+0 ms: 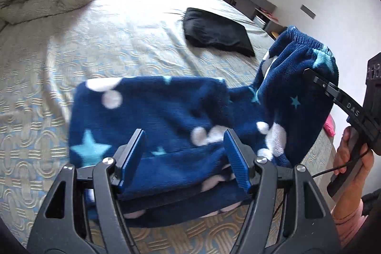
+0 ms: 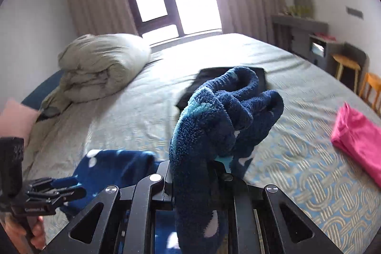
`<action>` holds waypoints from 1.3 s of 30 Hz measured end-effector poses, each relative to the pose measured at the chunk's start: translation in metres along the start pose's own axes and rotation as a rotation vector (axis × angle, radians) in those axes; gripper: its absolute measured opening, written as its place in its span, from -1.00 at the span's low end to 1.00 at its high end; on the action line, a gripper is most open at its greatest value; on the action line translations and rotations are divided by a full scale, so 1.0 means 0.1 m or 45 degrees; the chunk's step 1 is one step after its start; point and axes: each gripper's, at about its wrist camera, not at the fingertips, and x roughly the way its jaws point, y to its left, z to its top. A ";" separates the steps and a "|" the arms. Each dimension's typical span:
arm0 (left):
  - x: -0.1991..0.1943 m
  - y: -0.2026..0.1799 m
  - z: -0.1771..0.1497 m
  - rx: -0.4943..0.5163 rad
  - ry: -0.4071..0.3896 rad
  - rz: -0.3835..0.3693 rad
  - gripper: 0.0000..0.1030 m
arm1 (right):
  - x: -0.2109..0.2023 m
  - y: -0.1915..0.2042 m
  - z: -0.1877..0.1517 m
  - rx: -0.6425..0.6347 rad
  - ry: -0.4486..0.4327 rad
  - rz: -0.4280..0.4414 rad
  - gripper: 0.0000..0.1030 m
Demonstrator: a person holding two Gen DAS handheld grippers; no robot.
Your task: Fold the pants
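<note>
Pants [image 1: 152, 111]: soft, thick fleece, light, floppy. Waistband end is clamped in right gripper [image 2: 204, 166]; left gripper [image 1: 184, 158] is spread wide, unclamped, around folded part. Hems best pinched.

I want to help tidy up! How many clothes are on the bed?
3: the blue starry pants near the front, a black folded garment mid-bed, a pink garment at the right edge. The rolled duvet may hide more.
</note>
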 end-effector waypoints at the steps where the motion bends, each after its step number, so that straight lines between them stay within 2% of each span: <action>1: -0.09 0.15 -0.02 -0.026 -0.018 0.024 0.32 | 0.03 0.28 0.03 -0.082 0.001 0.040 -0.69; 4: -0.35 0.66 -0.14 -0.149 -0.064 0.067 0.32 | 0.21 1.16 -0.04 -0.322 0.040 0.151 -0.69; 7: -0.45 1.10 -0.31 -0.267 -0.072 0.113 0.32 | 0.51 1.95 -0.37 -0.549 0.147 0.225 -0.69; 9: -0.47 1.31 -0.44 -0.338 -0.055 0.123 0.32 | 0.73 2.33 -0.70 -0.712 0.215 0.210 -0.69; 11: -0.48 1.46 -0.56 -0.383 -0.048 0.106 0.32 | 0.92 2.53 -0.98 -0.816 0.284 0.175 -0.69; 14: -0.48 1.57 -0.68 -0.398 -0.051 0.101 0.32 | 0.99 2.56 -1.13 -0.864 0.292 0.139 -0.69; 18: -0.46 1.65 -0.71 -0.426 -0.071 0.079 0.32 | 0.87 2.39 -0.85 -0.719 0.274 0.179 -0.69; 20: -0.49 1.67 -0.71 -0.426 -0.084 0.069 0.32 | 0.70 2.26 -0.57 -0.605 0.198 0.180 -0.69; 23: -0.54 1.66 -0.70 -0.409 -0.103 0.085 0.32 | 0.44 2.17 -0.16 -0.443 0.026 0.200 -0.69; 25: -0.58 1.69 -0.70 -0.410 -0.114 0.100 0.32 | 0.39 2.25 -0.04 -0.430 -0.041 0.231 -0.69; 27: -0.61 1.74 -0.73 -0.427 -0.120 0.113 0.32 | 0.52 2.48 -0.14 -0.534 -0.002 0.234 -0.67; 28: -0.62 1.77 -0.74 -0.436 -0.120 0.118 0.32 | 0.64 2.61 -0.26 -0.602 0.055 0.245 -0.66; 32: -0.66 1.83 -0.79 -0.451 -0.113 0.136 0.32 | 1.19 2.88 -1.04 -0.806 0.443 0.289 -0.56; 33: -0.66 1.84 -0.79 -0.449 -0.110 0.137 0.32 | 1.22 2.90 -1.18 -0.863 0.443 0.260 -0.54; 35: -0.63 1.81 -0.76 -0.447 -0.098 0.122 0.32 | 1.10 2.95 -1.28 -0.993 0.349 0.205 -0.39; 36: -0.61 1.80 -0.74 -0.448 -0.094 0.109 0.32 | 1.03 2.97 -1.28 -1.042 0.330 0.196 -0.15; 37: -0.58 1.76 -0.70 -0.448 -0.092 0.092 0.32 | 0.96 2.96 -1.26 -1.054 0.331 0.225 0.13; 39: -0.55 1.66 -0.63 -0.429 -0.101 0.050 0.32 | 0.77 2.87 -1.15 -1.010 0.344 0.351 0.22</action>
